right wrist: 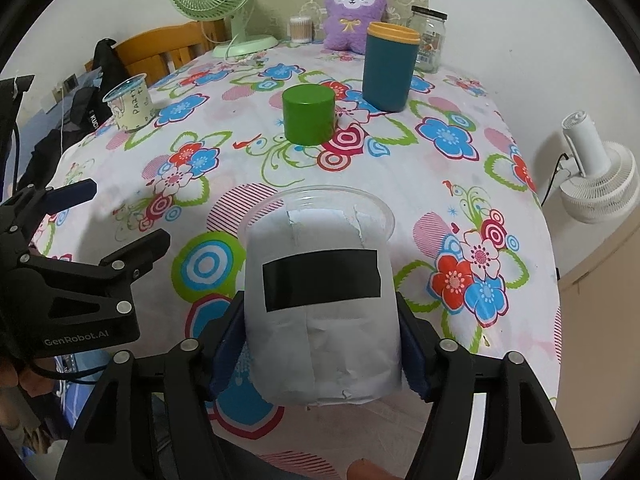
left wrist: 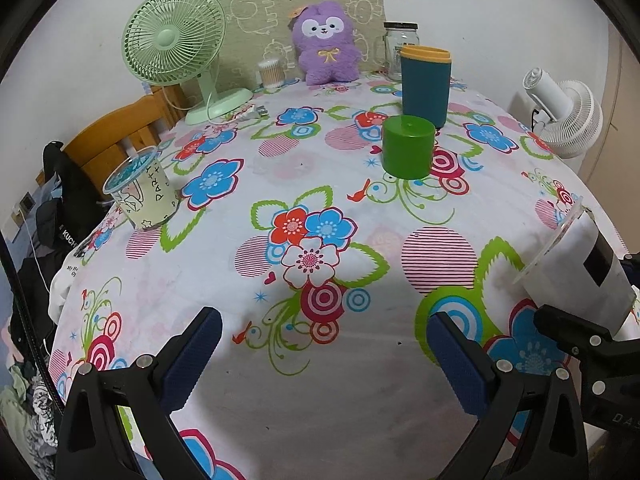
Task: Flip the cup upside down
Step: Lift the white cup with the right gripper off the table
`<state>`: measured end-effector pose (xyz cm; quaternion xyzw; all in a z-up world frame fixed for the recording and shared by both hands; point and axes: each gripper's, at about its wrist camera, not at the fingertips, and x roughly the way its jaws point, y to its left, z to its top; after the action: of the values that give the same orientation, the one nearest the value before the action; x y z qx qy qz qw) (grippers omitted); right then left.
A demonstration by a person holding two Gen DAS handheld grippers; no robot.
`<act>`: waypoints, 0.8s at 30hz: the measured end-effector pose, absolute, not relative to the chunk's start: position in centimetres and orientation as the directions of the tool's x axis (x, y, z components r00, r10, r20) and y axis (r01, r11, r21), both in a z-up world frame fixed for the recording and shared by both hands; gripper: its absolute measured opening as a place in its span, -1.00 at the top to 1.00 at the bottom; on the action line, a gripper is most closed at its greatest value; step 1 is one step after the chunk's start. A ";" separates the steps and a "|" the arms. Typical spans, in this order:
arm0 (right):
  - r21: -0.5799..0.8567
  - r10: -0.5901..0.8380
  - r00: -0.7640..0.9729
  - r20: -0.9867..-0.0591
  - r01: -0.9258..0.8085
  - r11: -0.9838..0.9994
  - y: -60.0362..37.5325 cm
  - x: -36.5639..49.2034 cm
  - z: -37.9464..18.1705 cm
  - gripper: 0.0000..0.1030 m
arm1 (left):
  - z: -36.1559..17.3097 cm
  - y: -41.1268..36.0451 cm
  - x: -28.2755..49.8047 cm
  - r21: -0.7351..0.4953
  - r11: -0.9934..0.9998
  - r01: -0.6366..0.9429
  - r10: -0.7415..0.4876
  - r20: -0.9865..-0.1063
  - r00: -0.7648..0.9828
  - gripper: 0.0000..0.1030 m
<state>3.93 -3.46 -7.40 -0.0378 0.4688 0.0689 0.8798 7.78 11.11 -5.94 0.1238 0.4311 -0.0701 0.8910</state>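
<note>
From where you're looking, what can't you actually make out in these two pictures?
- Paper-wrapped cup, right wrist view: the wrap hides its contents, and the right hand-held gripper covers its sides.
- The same cup, left wrist view: its base is cut off by the gripper's black frame.
- Glass jar: label too small to read.
- Party cup: whether it holds anything is unclear.
- Left hand-held gripper: open, holding nothing.

Between the right gripper's [right wrist: 322, 344] dark blue pads [right wrist: 226, 344]: clear cup [right wrist: 320, 300] wrapped in white paper with a black rectangular band. Beneath both grippers: white tablecloth [left wrist: 320, 360] printed with blue, red and white flowers, pink-striped discs, and green leaves. Ahead of the left gripper [left wrist: 324, 356]: plain green cylinder [left wrist: 407, 147]; behind it, teal tumbler [left wrist: 425, 84] with yellow rim.
</note>
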 end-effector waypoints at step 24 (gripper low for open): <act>0.126 0.124 0.630 -0.767 -0.041 0.991 -12.4 -1.0 -3.0 -0.66 | -2.2 5.5 6.2 0.041 0.933 0.357 -0.187 -0.793 0.580 -1.00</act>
<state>-0.96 -12.43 -2.98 0.0484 0.4277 0.0456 0.9015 6.21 5.47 -2.20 0.0984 0.4314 -0.1538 0.8835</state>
